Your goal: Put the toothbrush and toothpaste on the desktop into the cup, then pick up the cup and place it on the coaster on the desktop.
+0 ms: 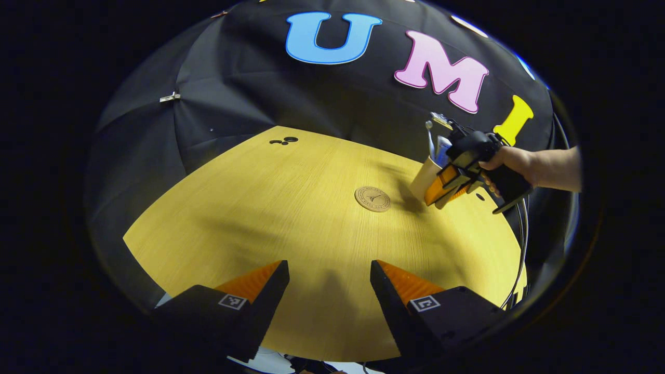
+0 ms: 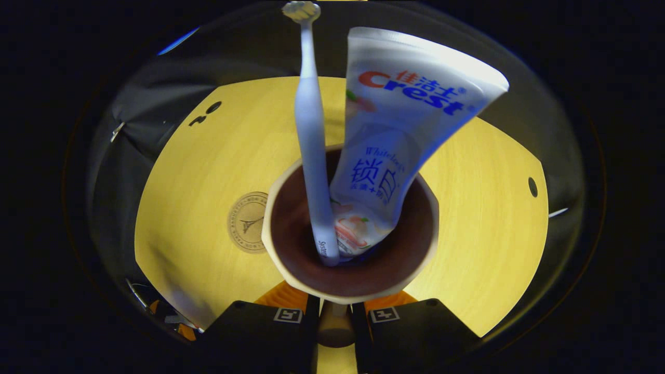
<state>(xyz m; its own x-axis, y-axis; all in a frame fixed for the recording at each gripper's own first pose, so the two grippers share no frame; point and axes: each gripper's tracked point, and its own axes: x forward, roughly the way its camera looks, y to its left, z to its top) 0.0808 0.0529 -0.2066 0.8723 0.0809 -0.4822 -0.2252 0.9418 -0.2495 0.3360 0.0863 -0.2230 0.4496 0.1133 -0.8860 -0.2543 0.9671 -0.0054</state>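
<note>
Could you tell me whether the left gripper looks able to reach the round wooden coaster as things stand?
Probably yes. The left gripper is open and empty, and bare yellow tabletop lies between it and the round wooden coaster. The right gripper holds the beige cup beside the coaster, not over it.

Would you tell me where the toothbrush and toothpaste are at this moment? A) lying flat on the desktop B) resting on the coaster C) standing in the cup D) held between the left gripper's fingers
C: in the right gripper view the toothbrush and toothpaste stand inside the cup; the coaster lies bare beside it.
</note>
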